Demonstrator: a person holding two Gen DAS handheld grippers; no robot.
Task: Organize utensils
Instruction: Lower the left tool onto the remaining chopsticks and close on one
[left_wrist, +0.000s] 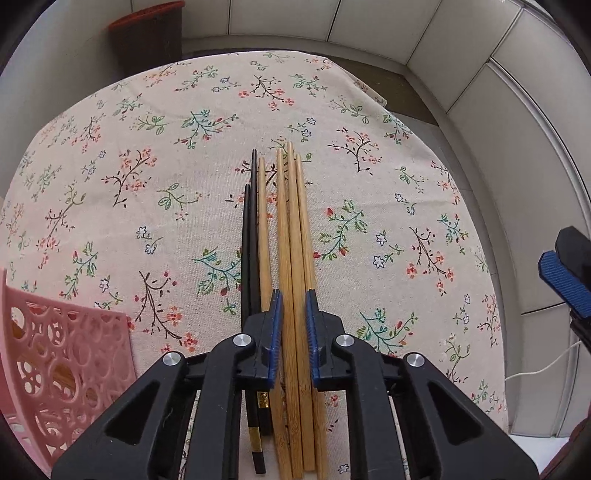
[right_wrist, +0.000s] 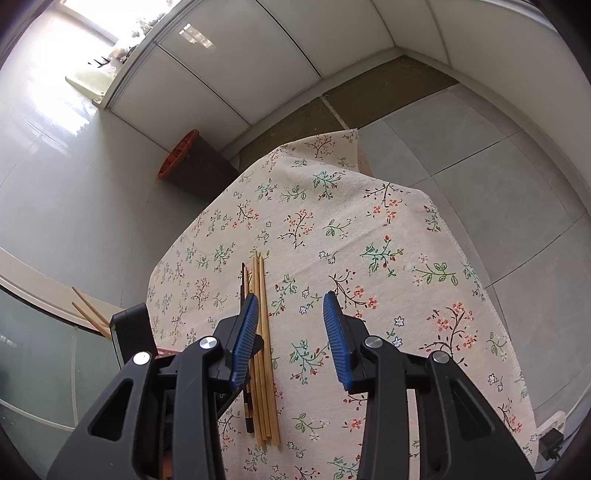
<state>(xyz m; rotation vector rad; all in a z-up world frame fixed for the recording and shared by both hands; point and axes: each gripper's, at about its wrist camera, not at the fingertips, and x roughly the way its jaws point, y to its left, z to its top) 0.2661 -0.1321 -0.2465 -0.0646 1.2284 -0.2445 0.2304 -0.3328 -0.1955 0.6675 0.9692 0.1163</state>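
Chopsticks lie side by side on the bench, which wears a flowered cloth (left_wrist: 177, 155). Four are pale bamboo chopsticks (left_wrist: 291, 236), and two are black chopsticks (left_wrist: 249, 236) with gold bands near their thick ends.

The left hand-held gripper (left_wrist: 293, 332) points steeply down at them. Its blue pads stand close together with bamboo sticks running between them. I cannot tell if the pads press on the wood. One bamboo stick and both black ones lie just outside its left finger (left_wrist: 275, 332), so they crowd that side.

A pink basket (left_wrist: 74, 354) with round holes sits to the lower left of that hand-held gripper, near it but not touching the sticks. Far ahead of it, past the cloth's edge, a dark bin (left_wrist: 147, 40) with an orange-red rim stands on the floor.

The right hand-held gripper (right_wrist: 290, 328) hangs partly open with nothing between its pads. The pile of chopsticks lies just at its left finger (right_wrist: 245, 339), and bare cloth shows in the gap. A white cable (left_wrist: 543, 365) lies on the floor to the right of the bench.
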